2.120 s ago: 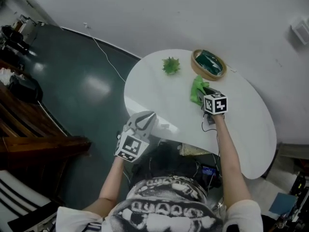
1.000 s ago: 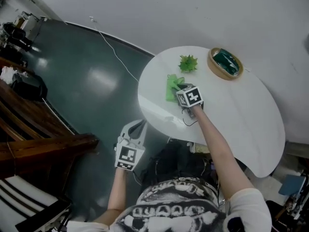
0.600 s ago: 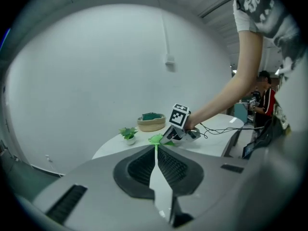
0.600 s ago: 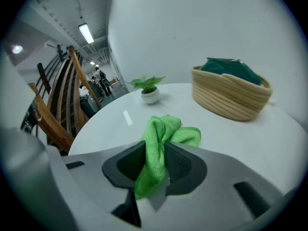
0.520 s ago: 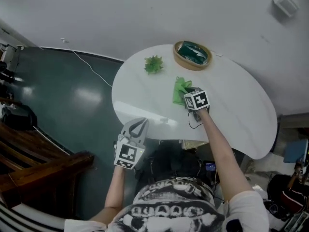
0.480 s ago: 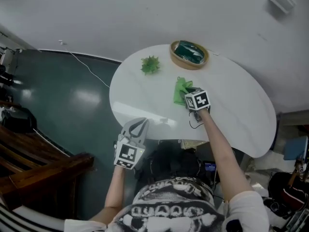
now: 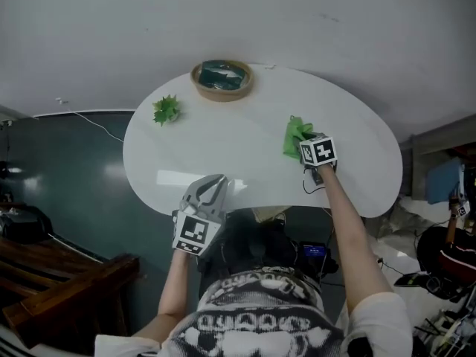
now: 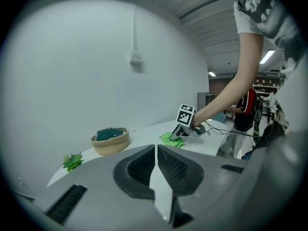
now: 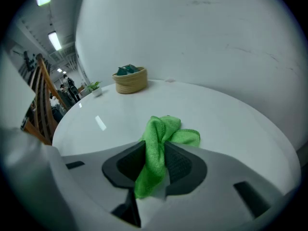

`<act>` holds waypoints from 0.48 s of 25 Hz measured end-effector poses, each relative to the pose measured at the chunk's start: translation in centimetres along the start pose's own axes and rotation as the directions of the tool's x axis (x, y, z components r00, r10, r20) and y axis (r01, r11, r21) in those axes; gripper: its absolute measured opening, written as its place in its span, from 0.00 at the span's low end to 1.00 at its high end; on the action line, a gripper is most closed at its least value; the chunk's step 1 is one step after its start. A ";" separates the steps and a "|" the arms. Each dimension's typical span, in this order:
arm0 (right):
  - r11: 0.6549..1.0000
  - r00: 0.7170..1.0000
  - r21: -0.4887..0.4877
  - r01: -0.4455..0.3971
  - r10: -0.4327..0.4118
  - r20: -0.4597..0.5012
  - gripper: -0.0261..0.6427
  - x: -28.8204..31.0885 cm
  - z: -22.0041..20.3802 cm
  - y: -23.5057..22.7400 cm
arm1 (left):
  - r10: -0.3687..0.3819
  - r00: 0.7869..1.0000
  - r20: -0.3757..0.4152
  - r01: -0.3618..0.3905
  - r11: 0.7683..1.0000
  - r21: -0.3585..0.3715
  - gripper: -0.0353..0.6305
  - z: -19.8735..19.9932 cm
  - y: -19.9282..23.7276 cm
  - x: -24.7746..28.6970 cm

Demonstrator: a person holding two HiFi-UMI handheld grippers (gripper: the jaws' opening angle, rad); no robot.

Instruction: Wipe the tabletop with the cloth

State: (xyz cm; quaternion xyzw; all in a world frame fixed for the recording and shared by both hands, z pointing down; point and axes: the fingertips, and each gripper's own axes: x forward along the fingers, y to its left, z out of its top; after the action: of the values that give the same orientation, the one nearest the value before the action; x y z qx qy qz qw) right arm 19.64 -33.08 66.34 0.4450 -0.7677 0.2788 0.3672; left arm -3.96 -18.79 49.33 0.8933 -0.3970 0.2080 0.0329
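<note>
Head view. Found right gripper (image 7: 303, 146) low over the right part of the counter (image 7: 223, 143), pointing away from the person. Found the green cloth (image 7: 296, 134) bunched at its tip and lying on the white top. Found left gripper (image 7: 216, 183) held at the near edge of the counter, well apart from the cloth. Noted a basket (image 7: 222, 79) with dark green contents at the far edge. Noted a small plant (image 7: 165, 110) at the far left. Both well apart from the cloth.

Left gripper view. Found fingers (image 8: 139, 167) pressed together along their length, with nothing between. Saw ahead, across the counter (image 8: 144, 131), the right gripper (image 8: 177, 134) with the cloth (image 8: 168, 139) under its tip, touching the top. Saw basket (image 8: 110, 141) to the left of that and plant (image 8: 72, 161) further left.

Right gripper view. Found fingers (image 9: 180, 165) closed tight on the cloth (image 9: 161, 134). Noted one fold pinched between them and trailing back towards the camera, the rest heaped just beyond the tips on the counter (image 9: 226, 114). Saw basket (image 9: 130, 80) near the far edge and plant (image 9: 94, 86) to its left, both well apart from the cloth.
</note>
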 end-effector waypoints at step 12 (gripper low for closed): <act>0.970 0.986 0.179 0.164 -0.165 -0.008 0.22 -10.8 -12.1 -20.9 | -0.115 0.993 0.037 0.113 0.993 0.040 0.08 7.0 -12.9 11.2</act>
State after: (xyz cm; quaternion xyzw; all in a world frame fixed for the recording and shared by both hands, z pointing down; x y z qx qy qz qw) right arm 45.66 -28.16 66.64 0.5392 -0.7013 0.3136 0.3450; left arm 14.50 -19.33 48.72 0.9189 -0.3420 0.1955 0.0200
